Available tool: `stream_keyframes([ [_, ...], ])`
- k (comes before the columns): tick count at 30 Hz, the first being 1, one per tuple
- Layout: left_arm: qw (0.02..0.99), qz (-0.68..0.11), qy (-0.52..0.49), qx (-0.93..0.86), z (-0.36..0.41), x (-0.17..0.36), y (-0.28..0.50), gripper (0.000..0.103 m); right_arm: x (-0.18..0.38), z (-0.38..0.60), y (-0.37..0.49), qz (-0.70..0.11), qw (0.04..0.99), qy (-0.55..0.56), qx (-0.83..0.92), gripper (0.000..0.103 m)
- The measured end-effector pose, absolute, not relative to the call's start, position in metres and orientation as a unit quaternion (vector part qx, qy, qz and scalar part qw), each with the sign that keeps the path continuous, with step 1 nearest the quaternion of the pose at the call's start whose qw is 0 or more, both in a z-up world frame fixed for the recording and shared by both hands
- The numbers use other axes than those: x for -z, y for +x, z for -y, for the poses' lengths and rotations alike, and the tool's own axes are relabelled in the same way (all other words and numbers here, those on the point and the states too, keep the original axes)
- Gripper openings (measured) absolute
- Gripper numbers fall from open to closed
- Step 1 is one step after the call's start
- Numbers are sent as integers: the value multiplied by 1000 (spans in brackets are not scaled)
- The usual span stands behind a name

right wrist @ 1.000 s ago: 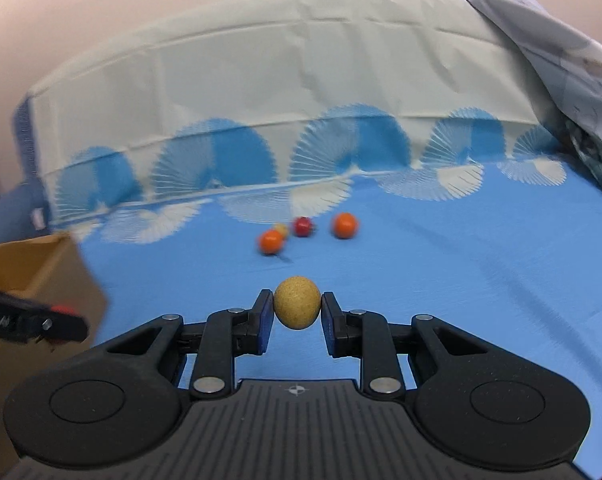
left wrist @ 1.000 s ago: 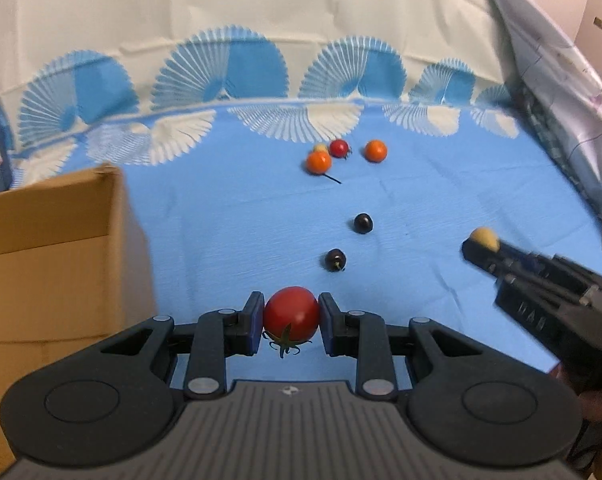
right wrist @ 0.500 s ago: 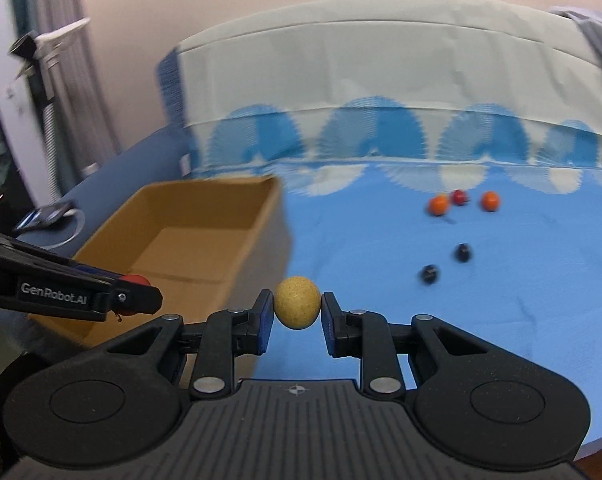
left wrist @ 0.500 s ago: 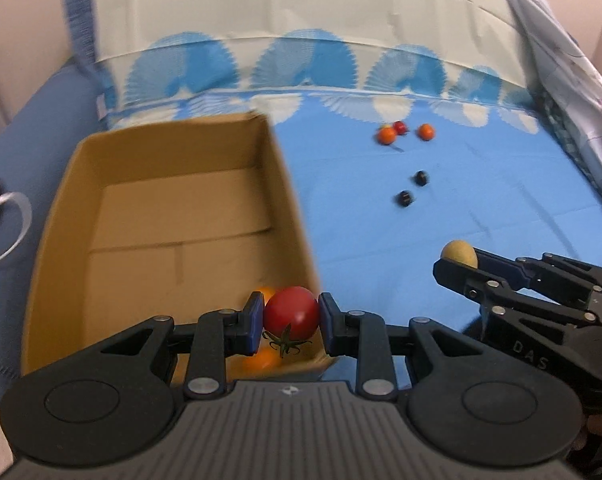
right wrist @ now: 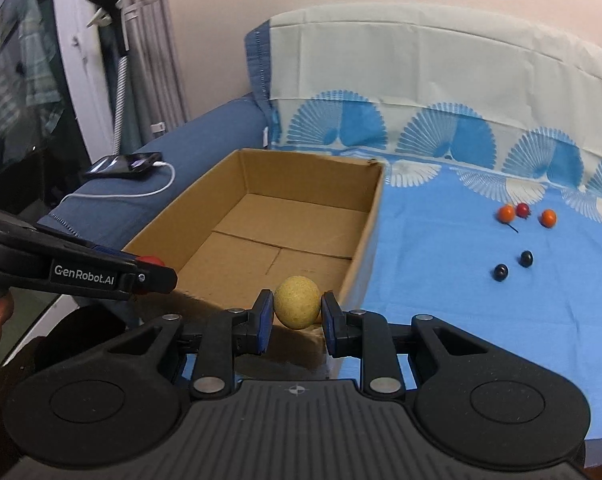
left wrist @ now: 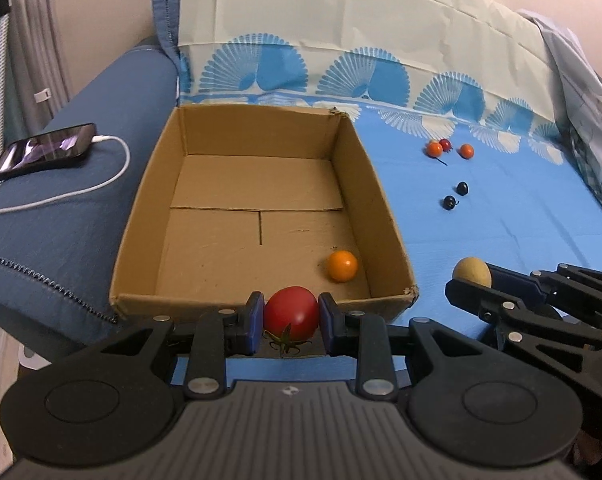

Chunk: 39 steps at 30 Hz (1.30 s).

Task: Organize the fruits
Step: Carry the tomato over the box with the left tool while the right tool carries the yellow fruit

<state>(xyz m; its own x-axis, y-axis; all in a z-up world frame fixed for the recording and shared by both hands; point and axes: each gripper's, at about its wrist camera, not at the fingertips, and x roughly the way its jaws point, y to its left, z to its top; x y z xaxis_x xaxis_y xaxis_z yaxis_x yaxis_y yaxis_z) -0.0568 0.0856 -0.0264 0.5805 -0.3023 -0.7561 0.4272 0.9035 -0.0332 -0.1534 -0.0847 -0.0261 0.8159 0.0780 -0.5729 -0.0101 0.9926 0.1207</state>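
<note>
My left gripper [left wrist: 292, 320] is shut on a red tomato [left wrist: 291, 312] and holds it at the near wall of an open cardboard box [left wrist: 381, 208]. An orange fruit [left wrist: 342, 266] lies in the box's near right corner. My right gripper [right wrist: 297, 312] is shut on a yellow round fruit [right wrist: 297, 301] just outside the box's near right corner [right wrist: 365, 236]; it shows in the left wrist view [left wrist: 472, 273] too. Small orange, red and black fruits [left wrist: 447, 148] lie on the blue cloth to the right of the box.
A phone [left wrist: 43, 151] on a white charging cable [left wrist: 113, 174] lies on the blue sofa arm left of the box. A grey blanket [left wrist: 581, 92] bunches at the far right. A lamp stand [right wrist: 119, 52] rises behind the sofa arm.
Both grippers have swung left from the scattered fruits to the cardboard box, each still holding its fruit. The box is now in full view with an orange fruit inside.
</note>
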Motion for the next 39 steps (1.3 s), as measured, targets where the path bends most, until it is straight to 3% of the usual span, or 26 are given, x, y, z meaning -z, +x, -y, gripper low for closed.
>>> stream_keyframes([
  [39, 900, -397, 36, 177, -107, 18, -20, 32, 18, 70, -127, -301, 952, 46, -29, 27],
])
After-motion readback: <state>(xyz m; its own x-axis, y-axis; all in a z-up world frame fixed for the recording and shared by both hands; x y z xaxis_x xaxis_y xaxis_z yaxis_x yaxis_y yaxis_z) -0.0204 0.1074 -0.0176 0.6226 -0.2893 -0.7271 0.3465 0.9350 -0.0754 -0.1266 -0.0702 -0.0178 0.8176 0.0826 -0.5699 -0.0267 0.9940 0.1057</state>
